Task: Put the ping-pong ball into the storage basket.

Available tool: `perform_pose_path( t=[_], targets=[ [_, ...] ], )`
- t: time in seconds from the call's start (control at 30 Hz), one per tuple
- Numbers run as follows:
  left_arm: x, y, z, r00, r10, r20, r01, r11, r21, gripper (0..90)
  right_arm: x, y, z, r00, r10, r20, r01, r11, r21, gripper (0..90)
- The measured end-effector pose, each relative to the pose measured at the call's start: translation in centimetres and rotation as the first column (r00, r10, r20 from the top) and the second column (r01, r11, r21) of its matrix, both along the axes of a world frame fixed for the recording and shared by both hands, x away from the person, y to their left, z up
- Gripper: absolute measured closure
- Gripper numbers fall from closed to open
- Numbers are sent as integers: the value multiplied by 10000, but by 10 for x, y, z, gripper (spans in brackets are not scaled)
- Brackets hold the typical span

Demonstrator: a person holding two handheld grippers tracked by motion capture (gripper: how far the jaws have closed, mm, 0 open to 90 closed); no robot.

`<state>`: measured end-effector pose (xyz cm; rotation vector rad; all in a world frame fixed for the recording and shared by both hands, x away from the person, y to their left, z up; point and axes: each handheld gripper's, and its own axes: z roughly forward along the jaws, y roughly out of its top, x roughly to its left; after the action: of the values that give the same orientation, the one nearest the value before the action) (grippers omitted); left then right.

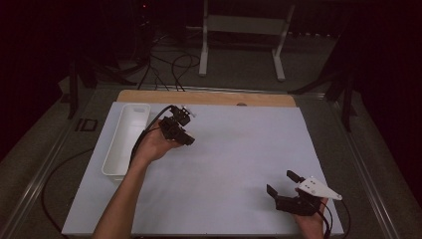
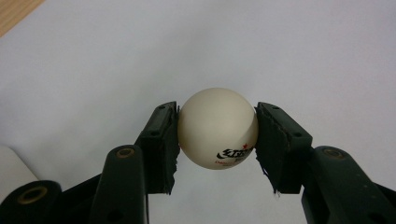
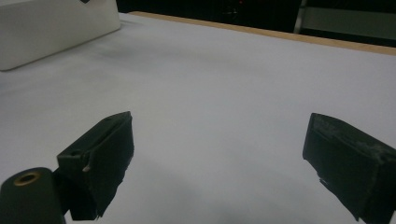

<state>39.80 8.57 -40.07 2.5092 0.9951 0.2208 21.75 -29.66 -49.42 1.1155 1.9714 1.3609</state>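
High view: white mat [image 1: 239,164] spread over a wooden table [image 1: 209,97], dark floor and cables beyond. Left gripper [image 1: 181,130] held in a hand near the mat's upper left, just right of a long white tray [image 1: 119,149] lying along the left edge; cable trailing back along the forearm. Too dark and small here to make out what sits between its jaws. Right gripper [image 1: 282,183] low at the mat's lower right, well apart from the left, jaws spread wide with bare mat between them, grey plate on top.

Left gripper view: ball [image 2: 217,127], off-white with a black logo and a small red star low on its front, pinched between the two black pads [image 2: 164,144], one pressing each side. Held over plain white mat [image 2: 233,42]; whether touching the mat or lifted off it, cannot tell. Sliver of wood [image 2: 14,11] in the top left corner, white tray corner [image 2: 11,170] at the lower left.

Right gripper view: right gripper [image 3: 217,154] with jaws standing far apart, nothing but mat [image 3: 219,93] in the gap. White tray [image 3: 51,28] far off at upper left, wooden table edge [image 3: 280,35] running across the top.
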Motion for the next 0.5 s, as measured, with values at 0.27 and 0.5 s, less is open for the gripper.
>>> perform_pose_path(
  t=[0.27, 0.5],
  targets=[
    [0, 2, 2, 10000, -49, -12, 49, 10000, -63, 512, 0, 0, 0, 10000, 23, 2, -23, 10000, -13, 84],
    [0, 6, 5, 10000, 0, 82, 1, 9999, -142, 512, 0, 0, 0, 10000, 16, 10, -16, 10000, -15, 84]
  ],
)
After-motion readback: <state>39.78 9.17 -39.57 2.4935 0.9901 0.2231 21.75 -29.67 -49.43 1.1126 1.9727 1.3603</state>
